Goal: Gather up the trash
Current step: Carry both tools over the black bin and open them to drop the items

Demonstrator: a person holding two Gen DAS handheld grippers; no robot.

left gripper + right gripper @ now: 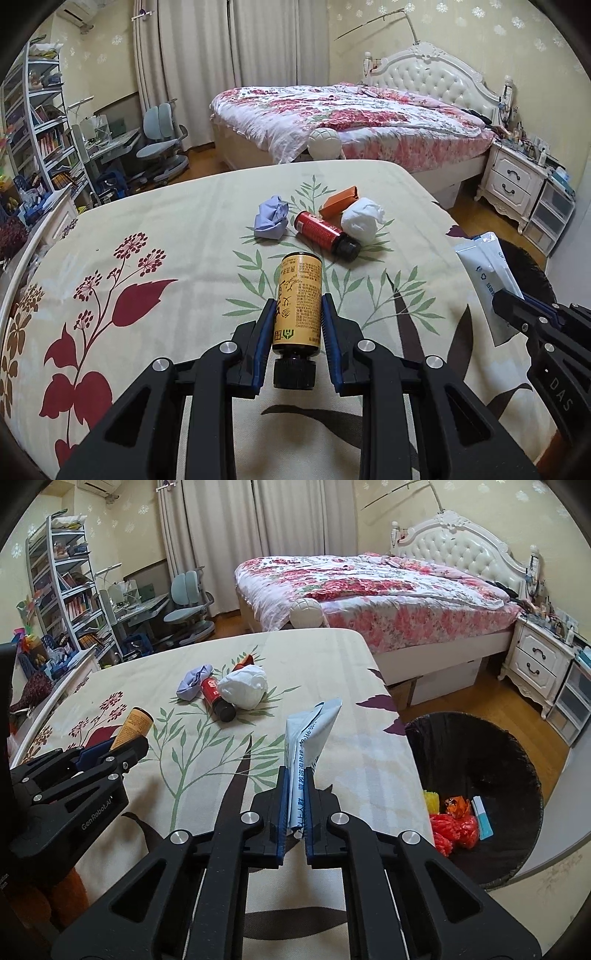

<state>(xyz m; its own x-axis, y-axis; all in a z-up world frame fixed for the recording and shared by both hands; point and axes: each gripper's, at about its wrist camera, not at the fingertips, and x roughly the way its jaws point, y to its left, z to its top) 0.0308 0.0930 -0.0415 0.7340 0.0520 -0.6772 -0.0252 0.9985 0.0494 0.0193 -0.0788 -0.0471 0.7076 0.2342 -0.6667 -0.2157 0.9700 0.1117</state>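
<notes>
1. A bed [354, 122] with a flowered cover stands far beyond the fingers.
2. The counter [166, 229] carries a leaf-printed cloth.
3. A black-lined trash bin [480, 746] is right of the right gripper [295, 794], whose fingers pinch a white-blue packet [312, 731].
4. The left gripper [297, 321] fingers clamp a yellow bottle [298, 295]; ahead lie a red bottle [325, 234] and crumpled tissues [362, 218].

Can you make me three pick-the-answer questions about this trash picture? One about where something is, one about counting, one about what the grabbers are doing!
1. Where is the trash bin?
A on the bed
B on the floor beside the table
C on the table

2. How many pieces of trash lie loose on the table?
A four
B one
C seven

3. What is the left gripper doing?
A hanging open
B squeezing a yellow bottle
C squeezing a tissue

Answers: B, it stands past the table edge; A, blue wad, red bottle, orange box, white wad; B, both pads press it.
</notes>
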